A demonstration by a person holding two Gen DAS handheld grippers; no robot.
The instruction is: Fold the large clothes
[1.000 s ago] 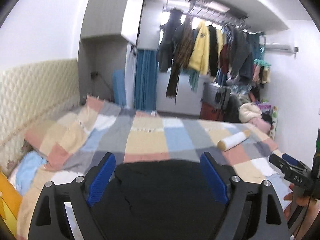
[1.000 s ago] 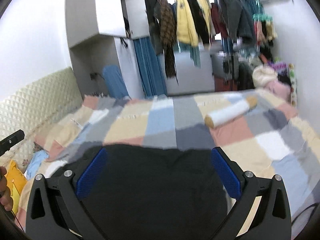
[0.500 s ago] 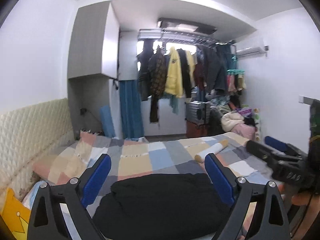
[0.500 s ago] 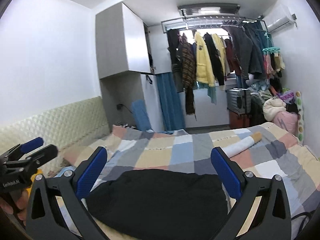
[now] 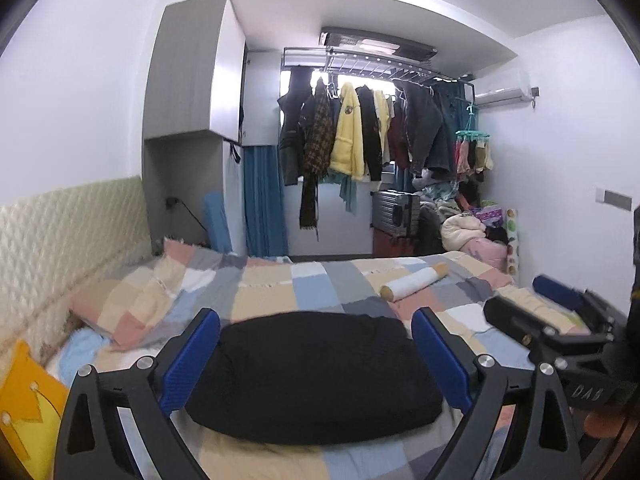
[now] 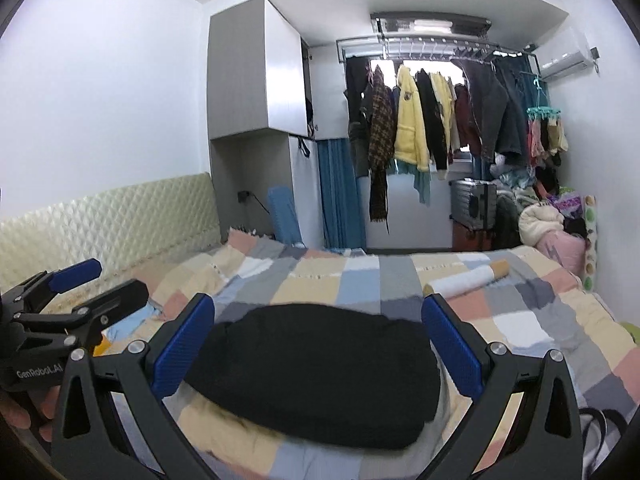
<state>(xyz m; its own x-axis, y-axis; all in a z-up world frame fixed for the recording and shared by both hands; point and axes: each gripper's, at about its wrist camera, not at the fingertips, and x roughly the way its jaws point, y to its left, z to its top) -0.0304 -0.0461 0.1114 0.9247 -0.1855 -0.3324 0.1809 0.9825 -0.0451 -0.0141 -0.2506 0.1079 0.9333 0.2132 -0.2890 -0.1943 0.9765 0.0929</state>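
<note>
A black garment (image 5: 316,372) lies folded into a compact rounded pad on the checked bedspread (image 5: 276,288); it also shows in the right wrist view (image 6: 320,372). My left gripper (image 5: 316,356) is open and empty, held back from and above the garment. My right gripper (image 6: 316,348) is open and empty, also above the near edge of the garment. The right gripper shows at the right edge of the left wrist view (image 5: 556,320), and the left gripper at the left edge of the right wrist view (image 6: 80,292).
A white roll (image 5: 414,286) lies on the bed's far right. A yellow cushion (image 5: 28,408) sits at the near left by the padded headboard (image 5: 60,232). Hanging clothes (image 5: 360,136), a suitcase (image 5: 396,212) and piled laundry (image 5: 468,228) fill the far end.
Both grippers have lifted and pulled back from the black garment, so it now lies lower and smaller in both views. Both stay open.
</note>
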